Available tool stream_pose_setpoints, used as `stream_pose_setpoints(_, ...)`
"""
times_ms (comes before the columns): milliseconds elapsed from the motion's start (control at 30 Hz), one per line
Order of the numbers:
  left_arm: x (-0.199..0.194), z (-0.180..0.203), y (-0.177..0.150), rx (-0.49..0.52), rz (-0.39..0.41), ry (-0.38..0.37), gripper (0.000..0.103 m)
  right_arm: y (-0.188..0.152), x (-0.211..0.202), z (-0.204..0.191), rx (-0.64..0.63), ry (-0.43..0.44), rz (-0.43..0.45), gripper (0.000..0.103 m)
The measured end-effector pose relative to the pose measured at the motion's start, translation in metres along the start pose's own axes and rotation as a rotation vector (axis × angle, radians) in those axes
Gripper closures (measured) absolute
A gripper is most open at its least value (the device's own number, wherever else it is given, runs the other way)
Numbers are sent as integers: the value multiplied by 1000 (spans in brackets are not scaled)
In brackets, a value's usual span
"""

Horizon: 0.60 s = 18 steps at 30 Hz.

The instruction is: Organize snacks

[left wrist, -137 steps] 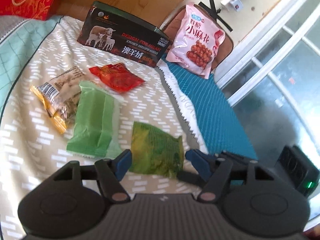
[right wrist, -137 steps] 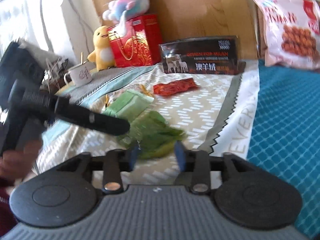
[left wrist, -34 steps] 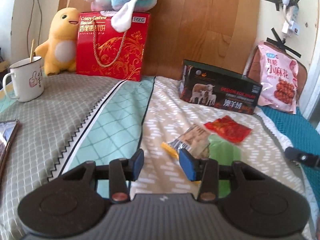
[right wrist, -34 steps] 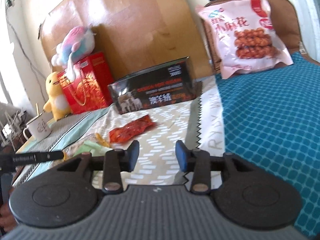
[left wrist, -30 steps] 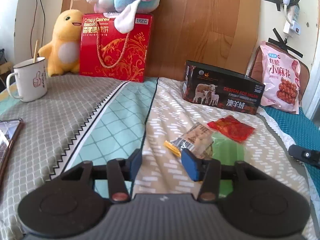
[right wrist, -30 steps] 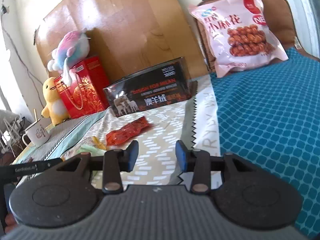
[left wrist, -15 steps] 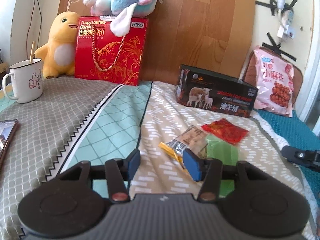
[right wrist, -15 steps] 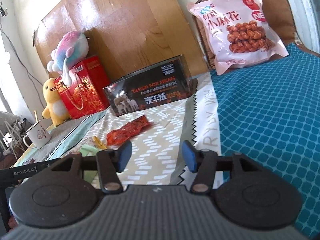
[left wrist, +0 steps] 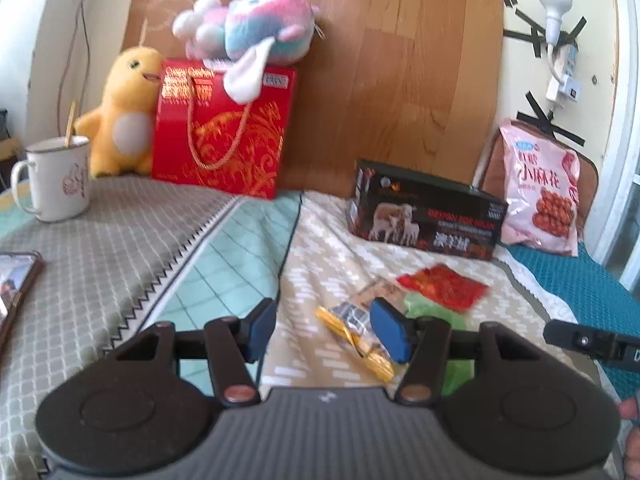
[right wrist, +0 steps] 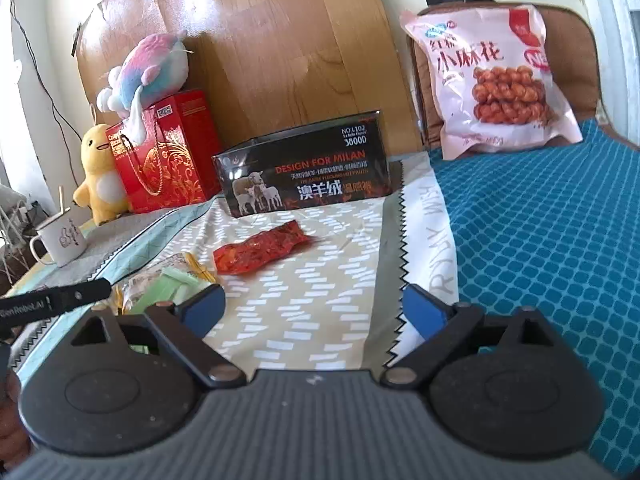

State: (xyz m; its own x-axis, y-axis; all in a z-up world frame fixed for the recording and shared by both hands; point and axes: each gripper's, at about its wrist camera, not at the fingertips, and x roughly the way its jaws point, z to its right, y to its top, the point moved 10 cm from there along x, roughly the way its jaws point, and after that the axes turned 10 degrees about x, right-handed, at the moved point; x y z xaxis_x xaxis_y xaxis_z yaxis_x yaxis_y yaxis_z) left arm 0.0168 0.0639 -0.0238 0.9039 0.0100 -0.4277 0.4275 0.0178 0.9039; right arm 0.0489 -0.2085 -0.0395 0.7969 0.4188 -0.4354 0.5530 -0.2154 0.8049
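Note:
Small snack packets lie on the patterned cloth: a red packet (left wrist: 444,286) (right wrist: 260,252), a yellow-edged clear packet (left wrist: 356,330) (right wrist: 176,266) and a light green packet (left wrist: 436,312) (right wrist: 168,288). A big pink snack bag (left wrist: 540,196) (right wrist: 488,80) leans at the back right. My left gripper (left wrist: 326,334) is open and empty, low over the cloth just left of the yellow-edged packet. My right gripper (right wrist: 314,310) is wide open and empty, in front of the red packet.
A dark box with sheep pictures (left wrist: 424,216) (right wrist: 304,176) stands behind the packets. A red gift bag (left wrist: 224,132), plush toys (left wrist: 120,108) and a white mug (left wrist: 56,180) stand at the back left. A phone (left wrist: 16,288) lies at the left edge.
My right gripper's jaws have opened much wider. My left gripper's jaws have opened somewhat. The dark green packet seen earliest is out of view.

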Motion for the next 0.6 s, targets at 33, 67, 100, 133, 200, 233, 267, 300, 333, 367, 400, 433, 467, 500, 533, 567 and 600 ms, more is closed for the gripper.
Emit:
stream_pose_setpoints(33, -2, 0, 1, 7, 12, 13, 49, 0, -1, -1, -8, -10, 8, 4)
stream_pose_setpoints(67, -3, 1, 2, 15, 23, 26, 49, 0, -1, -3, -19, -18, 16, 3)
stream_pose_setpoints(100, -5, 2, 3, 28, 36, 43, 48, 0, -2, -6, -34, -25, 23, 1)
stream_pose_setpoints(133, -6, 3, 4, 39, 45, 54, 48, 0, -2, -9, -53, -28, 30, 0)
stream_pose_setpoints(200, -9, 4, 6, 62, 56, 94, 47, 0, -6, -14, -86, -25, 54, 0)
stream_pose_setpoints(233, -9, 3, 7, 70, 60, 114, 46, 2, -9, -16, -94, -22, 79, 0)
stream_pose_setpoints(267, -10, 4, 10, 77, 70, 127, 46, 5, -13, -18, -97, -21, 110, 0)
stream_pose_setpoints(300, -12, 4, 14, 80, 92, 129, 46, 9, -17, -20, -104, -21, 153, 0)
stream_pose_setpoints(333, -14, 3, 18, 75, 117, 128, 43, 14, -20, -22, -120, -24, 194, 0)
stream_pose_setpoints(367, -17, 2, 23, 60, 154, 129, 36, 18, -24, -24, -145, -37, 237, 0)
stream_pose_setpoints(400, -20, 1, 27, 42, 197, 133, 20, 22, -26, -25, -162, -55, 271, 0)
stream_pose_setpoints(433, -24, -1, 31, 26, 243, 141, 12, 26, -29, -25, -180, -78, 316, 0)
stream_pose_setpoints(467, -27, -3, 34, 16, 283, 158, 3, 29, -32, -25, -195, -103, 363, 0)
stream_pose_setpoints(500, -29, -5, 35, 14, 311, 183, 3, 31, -35, -25, -212, -126, 408, 0)
stream_pose_setpoints(533, -28, -5, 34, 19, 314, 195, 3, 31, -37, -25, -225, -142, 433, 0)
stream_pose_setpoints(567, -27, -4, 33, 26, 308, 195, 3, 31, -38, -25, -231, -146, 445, 0)
stream_pose_setpoints(600, -27, -3, 34, 30, 308, 196, 3, 31, -41, -24, -236, -148, 456, 0)
